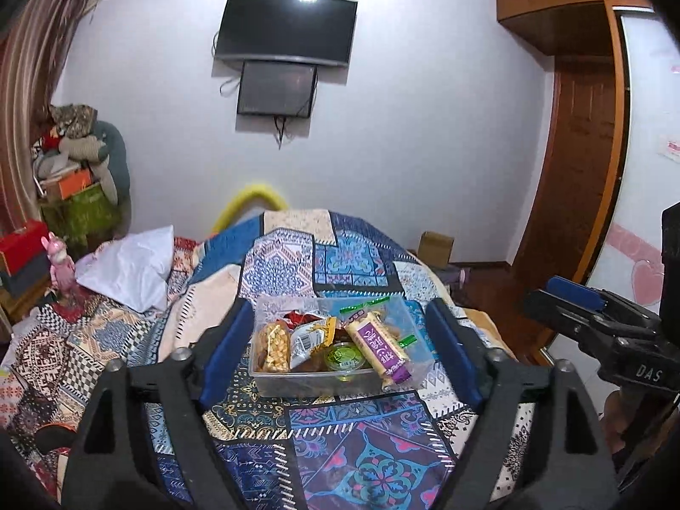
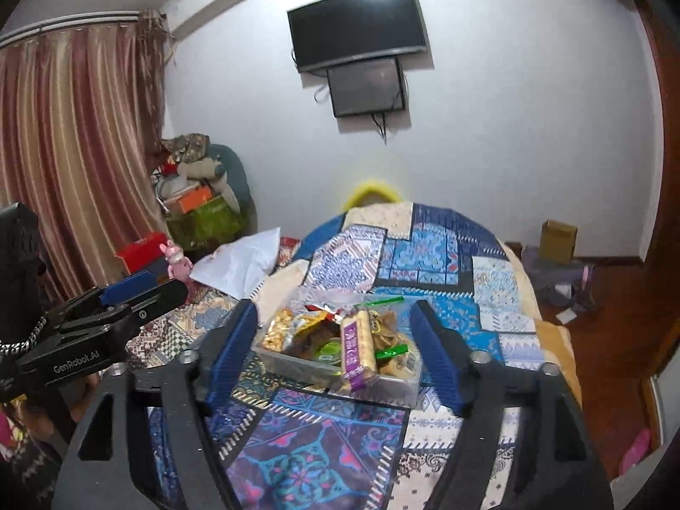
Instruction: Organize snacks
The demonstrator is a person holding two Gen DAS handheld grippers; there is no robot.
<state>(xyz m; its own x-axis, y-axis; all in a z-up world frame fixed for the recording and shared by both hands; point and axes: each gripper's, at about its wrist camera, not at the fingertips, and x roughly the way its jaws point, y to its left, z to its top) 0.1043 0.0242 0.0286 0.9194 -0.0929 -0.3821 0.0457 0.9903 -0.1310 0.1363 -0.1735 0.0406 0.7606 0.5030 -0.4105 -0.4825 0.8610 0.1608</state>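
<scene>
A clear plastic box (image 1: 314, 378) sits on the patterned bedspread (image 1: 340, 459), packed with snacks. Among them are a purple-labelled bar (image 1: 382, 348), a pack of nut brittle (image 1: 276, 346) and a green jelly cup (image 1: 344, 357). My left gripper (image 1: 340, 305) hovers before and above the box, its blue fingers (image 1: 229, 348) spread wide with nothing between them. In the right wrist view the same box (image 2: 297, 361) lies ahead of my right gripper (image 2: 335, 306), which is also open and holds nothing. Each gripper shows in the other's view, the right gripper (image 1: 573, 293) at the right edge and the left gripper (image 2: 140, 289) at the left edge.
A white pillow (image 1: 131, 267) and a pink toy (image 1: 59, 263) lie at the bed's left. Stacked boxes and bundles (image 1: 76, 187) fill the left corner by the curtain. A cardboard box (image 1: 435, 246) stands on the floor beyond the bed. A wooden door (image 1: 573, 148) is at the right.
</scene>
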